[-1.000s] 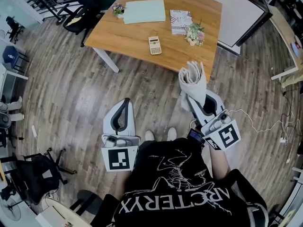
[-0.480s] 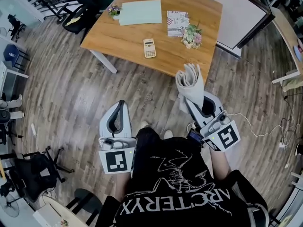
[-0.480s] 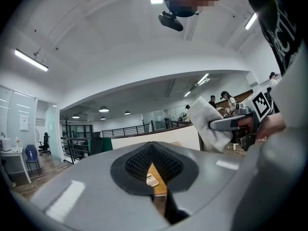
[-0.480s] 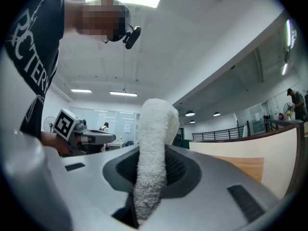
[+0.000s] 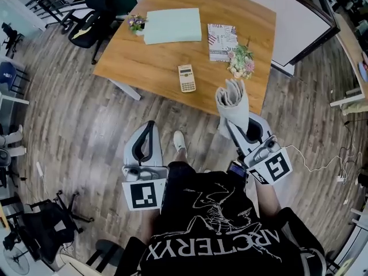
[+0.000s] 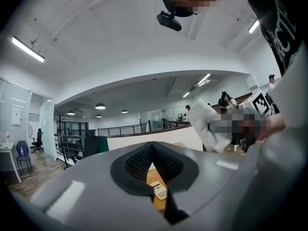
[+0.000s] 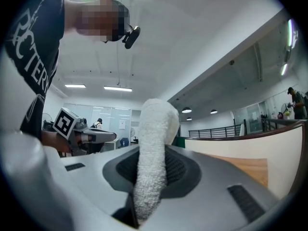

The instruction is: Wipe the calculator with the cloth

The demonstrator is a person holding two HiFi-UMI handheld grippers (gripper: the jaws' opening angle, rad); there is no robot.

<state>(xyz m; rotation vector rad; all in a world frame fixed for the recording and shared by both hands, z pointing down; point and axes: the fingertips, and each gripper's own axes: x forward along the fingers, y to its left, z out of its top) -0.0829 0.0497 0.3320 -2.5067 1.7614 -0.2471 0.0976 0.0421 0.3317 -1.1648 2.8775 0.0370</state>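
- The calculator [image 5: 186,78] lies flat on the wooden table [image 5: 138,62], near the front edge and untouched. It sits lower in the head view than a second ago, so the person has stepped closer.
- The cloth [image 5: 231,98] is in the air at its 4 o'clock, well apart, pinched between the jaws of the right gripper [image 5: 237,119].
- The left gripper [image 5: 148,129], at 7 o'clock, has its jaws pressed together on nothing.
- Wiping has not begun. I judge the approach nearly finished; next the cloth must come down.
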